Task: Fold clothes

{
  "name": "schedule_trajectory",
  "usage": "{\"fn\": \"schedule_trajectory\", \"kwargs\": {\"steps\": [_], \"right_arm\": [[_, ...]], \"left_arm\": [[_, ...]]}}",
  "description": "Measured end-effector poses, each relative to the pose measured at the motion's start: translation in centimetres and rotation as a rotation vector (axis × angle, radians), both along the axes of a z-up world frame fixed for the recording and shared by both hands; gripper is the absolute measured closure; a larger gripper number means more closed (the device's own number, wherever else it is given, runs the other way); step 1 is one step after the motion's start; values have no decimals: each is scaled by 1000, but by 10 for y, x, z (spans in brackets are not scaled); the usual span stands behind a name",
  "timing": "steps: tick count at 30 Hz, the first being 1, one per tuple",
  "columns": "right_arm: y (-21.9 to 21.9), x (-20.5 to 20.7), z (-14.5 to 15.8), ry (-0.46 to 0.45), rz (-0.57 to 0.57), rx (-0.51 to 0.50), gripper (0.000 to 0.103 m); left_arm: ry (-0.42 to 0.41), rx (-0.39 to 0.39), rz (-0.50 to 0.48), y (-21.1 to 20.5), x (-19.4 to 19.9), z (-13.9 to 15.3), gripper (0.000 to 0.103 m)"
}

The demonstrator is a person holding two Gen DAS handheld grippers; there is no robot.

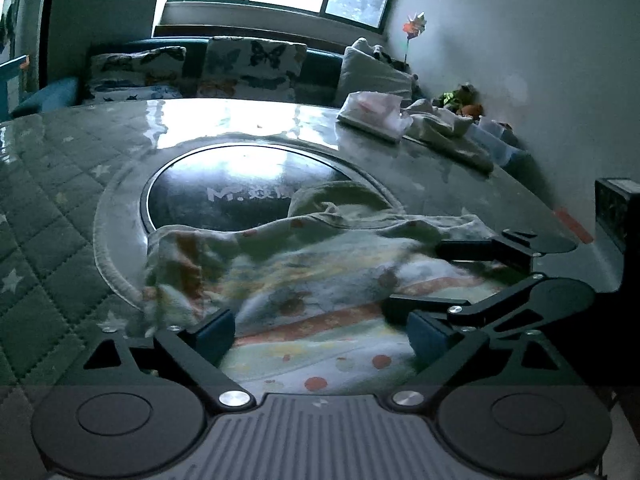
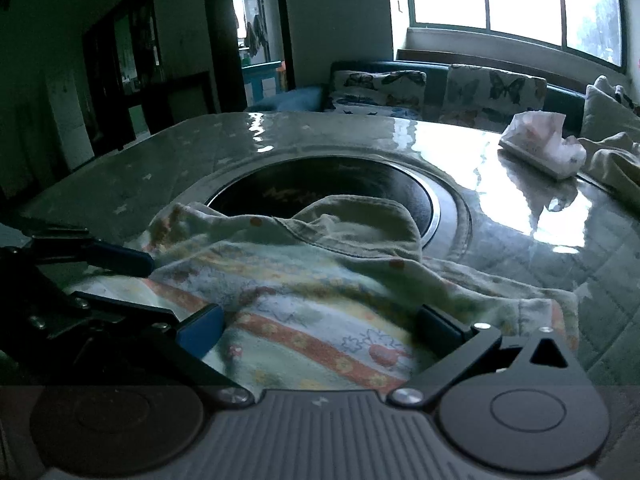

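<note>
Spreading wide over the near part of the cloth, the left claw (image 1: 316, 332) has both blue-padded fingers parted with patterned fabric showing between them, gripping nothing that the pictures show. The right claw (image 2: 320, 328) stands just as wide, low over the same cloth, its pads apart and nothing pinched between them. The two claws sit side by side, close together: in the left wrist view the right claw's dark fingers reach in from the right over the cloth, and in the right wrist view the left claw's fingers come in from the left.

The garment (image 1: 304, 276) is a small pale piece printed with orange bands, dots and little drawings. It lies rumpled on the worktop (image 1: 60, 208) straight ahead of both claws, beginning under their fingers and running away from them. Its collar or neck opening (image 2: 360, 224) sits at the far end, raised in a loop, so the garment appears to point away from the person, long axis running near to far. Neither claw is clearly nearer; the left side of the cloth falls to the left claw, the right side to the right.

Beyond it the collar overlaps a dark round inset (image 1: 224, 184) in the worktop. Farther right lie a tissue pack (image 1: 372, 114) and other bunched cloth (image 1: 444, 128).
</note>
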State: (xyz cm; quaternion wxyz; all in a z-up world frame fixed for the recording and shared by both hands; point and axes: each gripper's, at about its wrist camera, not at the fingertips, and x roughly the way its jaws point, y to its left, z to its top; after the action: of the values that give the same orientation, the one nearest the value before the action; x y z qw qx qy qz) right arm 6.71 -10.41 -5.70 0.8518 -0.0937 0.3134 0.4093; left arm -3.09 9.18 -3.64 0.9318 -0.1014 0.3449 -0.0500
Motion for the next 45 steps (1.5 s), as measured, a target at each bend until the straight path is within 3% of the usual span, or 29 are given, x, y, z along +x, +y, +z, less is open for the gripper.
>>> {"fn": "schedule_trajectory", "kwargs": {"steps": [7,16,26,31,37,45], "right_arm": [[-3,2,0,18,-1,26,0],[2,-9,9,-15,7,-18,0],[-9,-45,11,-206,-42,-117,0],[-21,-52,11,-247,-66,-143,0],[-41,-56,9,-254,-110,-178,0],[-84,-43,6,-190,-216,-177,0]], "left_arm": [[0,-26,26,3,1,3,0],[-6,38,64,-3,-10,10,0],[4,173,112,-7,-24,3,0],[23,162,125,-1,-24,-3,0],[37,156,129,1,-24,-4,0],[45,166,147,6,-26,-2,0]]}}
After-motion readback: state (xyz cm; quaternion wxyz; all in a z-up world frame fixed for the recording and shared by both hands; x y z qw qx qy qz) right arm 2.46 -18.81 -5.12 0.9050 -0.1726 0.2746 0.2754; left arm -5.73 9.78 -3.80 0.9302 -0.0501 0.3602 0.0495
